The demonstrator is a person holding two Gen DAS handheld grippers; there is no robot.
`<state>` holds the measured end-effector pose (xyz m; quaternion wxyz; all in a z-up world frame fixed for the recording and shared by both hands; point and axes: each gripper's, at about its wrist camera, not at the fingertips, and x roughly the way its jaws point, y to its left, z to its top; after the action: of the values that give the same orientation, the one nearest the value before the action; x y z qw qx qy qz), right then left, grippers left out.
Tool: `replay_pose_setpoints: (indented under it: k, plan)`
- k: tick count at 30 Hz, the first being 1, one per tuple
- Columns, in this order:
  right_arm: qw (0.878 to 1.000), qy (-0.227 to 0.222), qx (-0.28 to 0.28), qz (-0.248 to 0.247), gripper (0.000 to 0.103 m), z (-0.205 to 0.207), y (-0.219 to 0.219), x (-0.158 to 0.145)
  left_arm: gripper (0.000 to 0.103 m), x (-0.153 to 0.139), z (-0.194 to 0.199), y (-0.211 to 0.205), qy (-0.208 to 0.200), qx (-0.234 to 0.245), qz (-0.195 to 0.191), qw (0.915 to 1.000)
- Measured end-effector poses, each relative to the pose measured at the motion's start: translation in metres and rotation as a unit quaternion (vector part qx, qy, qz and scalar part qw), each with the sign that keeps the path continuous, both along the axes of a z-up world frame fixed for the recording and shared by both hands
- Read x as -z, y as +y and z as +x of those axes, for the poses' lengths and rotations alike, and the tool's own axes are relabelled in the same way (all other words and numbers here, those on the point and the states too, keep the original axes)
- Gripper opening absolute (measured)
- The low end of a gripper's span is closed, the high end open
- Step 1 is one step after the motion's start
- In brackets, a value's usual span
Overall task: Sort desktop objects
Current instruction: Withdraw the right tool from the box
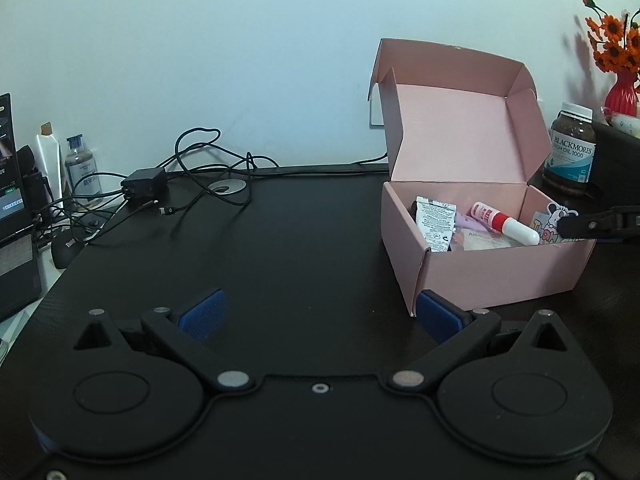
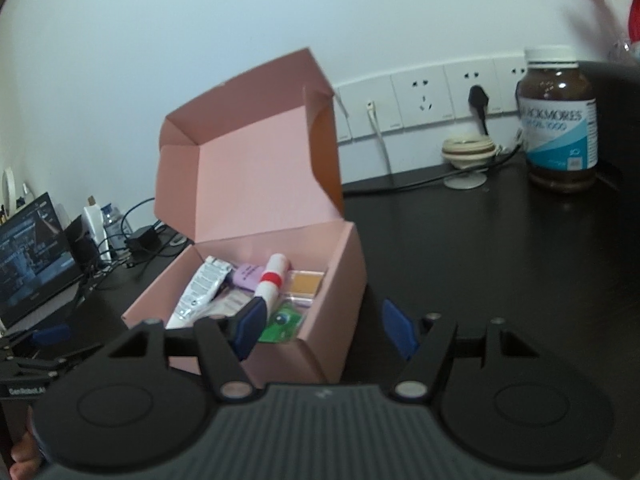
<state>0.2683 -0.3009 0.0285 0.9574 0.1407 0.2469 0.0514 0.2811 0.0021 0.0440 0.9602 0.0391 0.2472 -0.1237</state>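
While both the left gripper (image 1: 320,312) and right gripper (image 2: 320,326) hang released, we should fetch the brown bottle (image 2: 560,120) at two o'clock into the pink box (image 2: 332,280).

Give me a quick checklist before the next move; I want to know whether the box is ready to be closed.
1. Box lid up, opening unobstructed: ok.
2. Left gripper open, empty: ok.
3. Right gripper open, empty: ok, but it sits at the box's front corner, one finger over the opening, so not yet clear of the box.
4. Contents below the rim: cannot tell; the white tube and red-banded stick lean up near it.
5. Everything sorted in: cannot tell; the fish oil bottle stands outside on the desk, possibly not part of the sort.
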Motion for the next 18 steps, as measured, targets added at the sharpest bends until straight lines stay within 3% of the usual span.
replay_pose_setpoints:
  k: [10,18]
  plan:
    - [0.997,0.0,-0.062,-0.055,0.065,0.02,0.016,0.0,0.103,-0.002,-0.006,-0.001,-0.016,0.003,0.002,0.9999]
    - [0.996,-0.009,-0.071,-0.055,0.067,0.025,0.013,0.002,0.103,-0.003,-0.009,-0.001,-0.022,-0.002,-0.004,0.9998]
